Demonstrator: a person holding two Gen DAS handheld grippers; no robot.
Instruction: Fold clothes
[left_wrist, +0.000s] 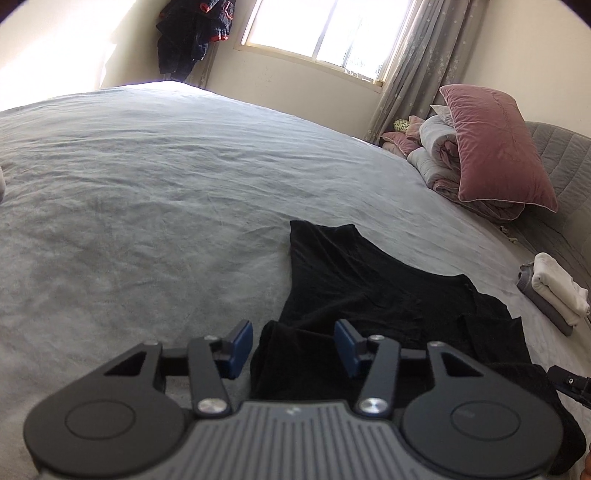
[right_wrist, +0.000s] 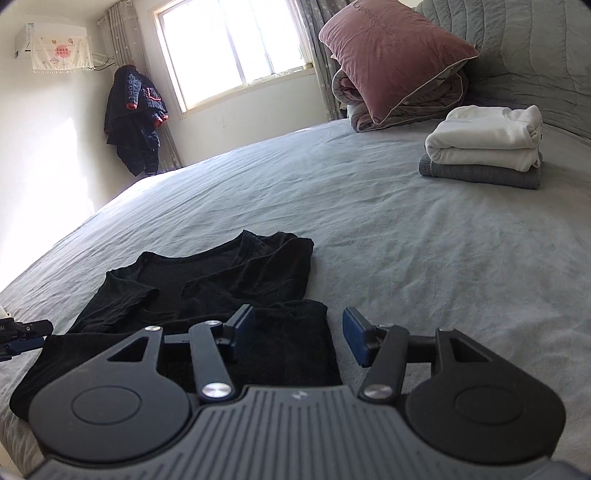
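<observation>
Now, left wrist view: the left hand-held gripper (left_wrist: 293, 345) hangs released, blue pads apart, over the near left part of the crumpled black cotton T-shirt (left_wrist: 369, 295), which lies partly doubled on the grey bed sheet (left_wrist: 147, 184) near the bed's near edge. Grab only the top layer and the fold would skew, I'd say.

Right wrist view: the right hand-held gripper (right_wrist: 299, 338) is released too, straddling the shirt's right edge. A folded stack of white and grey garments (right_wrist: 484, 147) sits toward the headboard corner beside a pink velvet pillow (right_wrist: 391, 51). The shirt's hem is hidden beneath both tools; black folds are hard to read.
</observation>
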